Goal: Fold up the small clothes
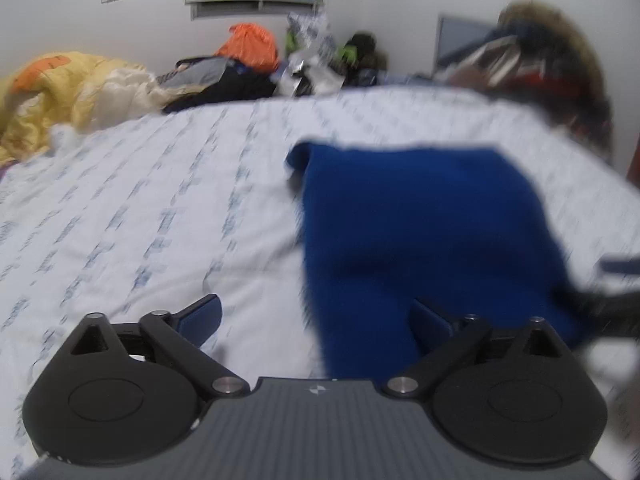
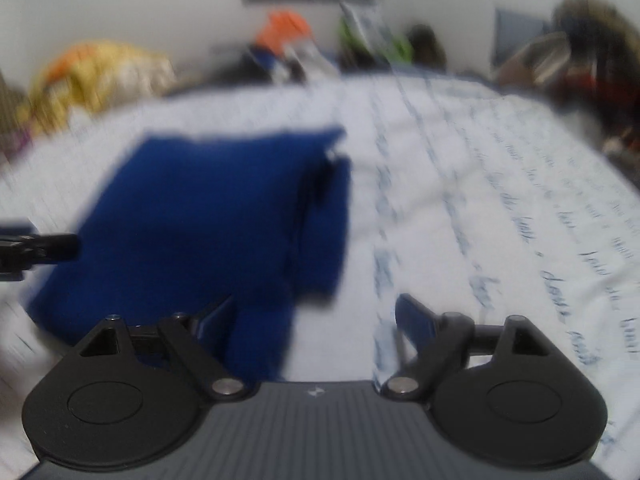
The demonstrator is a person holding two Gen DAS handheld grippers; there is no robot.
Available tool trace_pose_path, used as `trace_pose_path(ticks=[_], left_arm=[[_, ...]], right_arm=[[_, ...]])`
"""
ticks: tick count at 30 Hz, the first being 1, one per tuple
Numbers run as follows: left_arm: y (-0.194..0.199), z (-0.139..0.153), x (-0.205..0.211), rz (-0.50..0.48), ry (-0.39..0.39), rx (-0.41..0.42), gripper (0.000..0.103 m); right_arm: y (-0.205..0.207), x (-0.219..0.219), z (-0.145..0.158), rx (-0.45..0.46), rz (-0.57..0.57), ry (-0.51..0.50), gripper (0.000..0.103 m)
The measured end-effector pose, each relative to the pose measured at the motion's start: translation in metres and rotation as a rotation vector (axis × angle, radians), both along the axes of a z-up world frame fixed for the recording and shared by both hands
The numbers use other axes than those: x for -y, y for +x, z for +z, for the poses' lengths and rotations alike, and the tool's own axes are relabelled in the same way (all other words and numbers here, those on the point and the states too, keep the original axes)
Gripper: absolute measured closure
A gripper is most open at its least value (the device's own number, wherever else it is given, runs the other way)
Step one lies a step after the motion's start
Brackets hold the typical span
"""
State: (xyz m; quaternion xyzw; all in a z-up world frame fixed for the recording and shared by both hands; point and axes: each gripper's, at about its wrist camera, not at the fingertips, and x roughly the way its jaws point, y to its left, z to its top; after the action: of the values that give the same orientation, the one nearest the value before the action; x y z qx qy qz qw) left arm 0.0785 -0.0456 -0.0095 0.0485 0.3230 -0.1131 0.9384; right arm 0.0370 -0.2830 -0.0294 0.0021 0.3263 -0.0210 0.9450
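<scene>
A dark blue folded garment lies flat on the white patterned bed sheet. My left gripper is open and empty, at the garment's near left edge, its right finger over the cloth. In the right wrist view the same garment lies to the left. My right gripper is open and empty at its near right edge, left finger over the cloth. Each gripper shows at the edge of the other's view: the right one, the left one. Both views are motion-blurred.
A yellow quilt is heaped at the bed's far left. An orange bag and piled clothes lie along the far wall. A dark fur-trimmed coat heap stands at the far right.
</scene>
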Motion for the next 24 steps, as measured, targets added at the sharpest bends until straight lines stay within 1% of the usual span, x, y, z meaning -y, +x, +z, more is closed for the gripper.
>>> trace_pose_path(ticks=[1, 2, 3, 4, 5, 8, 11, 14, 16, 18, 24], left_arm=[[-0.005, 0.001, -0.005, 0.004, -0.018, -0.012, 0.007], [-0.011, 0.003, -0.011, 0.006, -0.051, -0.014, 0.005], [-0.017, 0.005, -0.016, 0.014, -0.079, -0.011, 0.003], [-0.022, 0.006, -0.018, 0.026, -0.09, -0.008, 0.001], [-0.026, 0.007, -0.019, 0.037, -0.082, -0.008, 0.001], [-0.037, 0.007, -0.016, 0.061, -0.049, -0.008, 0.0], [-0.042, 0.003, -0.018, 0.074, -0.058, -0.029, 0.0], [-0.043, -0.004, -0.017, 0.082, -0.061, -0.06, 0.0], [-0.046, -0.009, -0.014, 0.085, -0.04, -0.059, 0.0], [-0.049, -0.013, -0.012, 0.087, -0.015, -0.053, 0.0], [-0.056, -0.019, -0.01, 0.084, 0.005, -0.049, 0.0]], right_arm=[[-0.006, 0.0, 0.003, 0.008, -0.028, 0.015, 0.015], [-0.013, 0.0, 0.008, 0.025, -0.058, 0.048, 0.015], [-0.02, 0.0, 0.012, 0.048, -0.071, 0.093, 0.015], [-0.026, -0.001, 0.013, 0.062, -0.064, 0.133, 0.013], [-0.029, -0.003, 0.01, 0.056, -0.051, 0.155, 0.009], [-0.033, -0.014, -0.001, 0.006, -0.075, 0.145, 0.009], [-0.042, -0.021, -0.007, 0.011, -0.065, 0.173, 0.009], [-0.046, -0.028, -0.01, 0.018, -0.073, 0.135, 0.009], [-0.046, -0.033, -0.01, 0.013, -0.071, 0.089, 0.009], [-0.047, -0.037, -0.012, 0.011, -0.066, 0.064, 0.009], [-0.054, -0.036, -0.014, 0.011, -0.067, 0.05, 0.009]])
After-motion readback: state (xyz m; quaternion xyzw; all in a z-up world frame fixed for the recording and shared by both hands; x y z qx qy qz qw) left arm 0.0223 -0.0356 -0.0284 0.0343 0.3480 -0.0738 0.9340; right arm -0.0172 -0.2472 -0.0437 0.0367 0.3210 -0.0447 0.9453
